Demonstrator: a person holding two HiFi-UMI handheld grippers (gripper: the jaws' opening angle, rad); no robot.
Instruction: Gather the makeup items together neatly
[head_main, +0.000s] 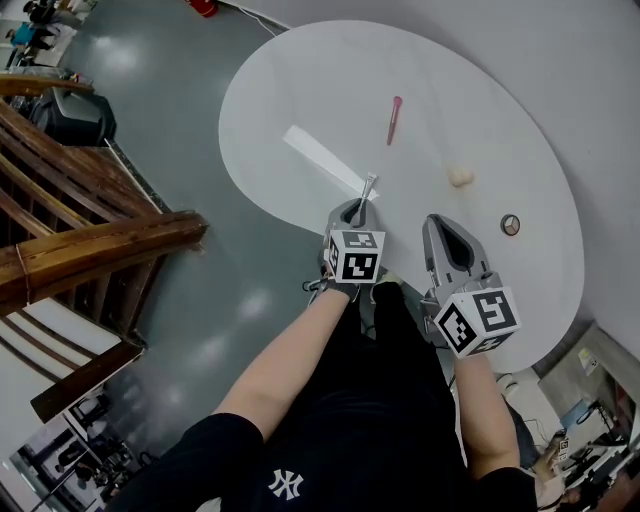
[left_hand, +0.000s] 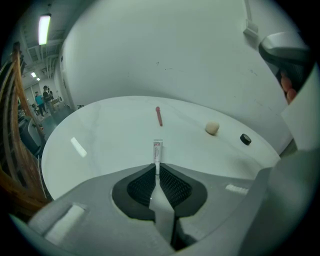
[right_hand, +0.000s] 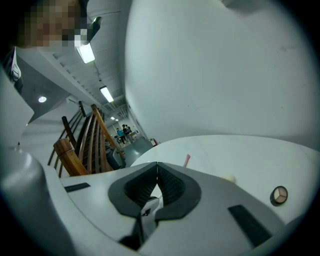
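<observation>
White round table (head_main: 300, 90), head view: the left gripper (head_main: 357, 210) hangs over the table's near edge, its jaws pinched on a slim white tube (head_main: 368, 188) that sticks out toward the table's middle. The right gripper (head_main: 443, 225) hangs beside it, also at the near edge and apart from the left gripper. A pink stick (head_main: 395, 118) lies near the table's middle, a beige puff (head_main: 460, 177) lies between that stick and the table's right edge, and a small round compact (head_main: 510, 224) lies nearer still to that right edge; all three rest on the table well apart from one another. A wooden railing (head_main: 90, 250) stands off the table's left side, on a grey floor (head_main: 200, 330). Left gripper view: the jaws stand narrow, clamped on the white tube, whose printed end points out above the table's near half; the pink stick lies beyond it toward the table's far edge, with the beige puff and the small round compact off toward the table's right edge. Right gripper view: the jaws meet with nothing between them; beyond them the pink stick and the small round compact show on the table, the beige puff just peeps over the jaw housing, and the wooden railing rises left of the table.
</observation>
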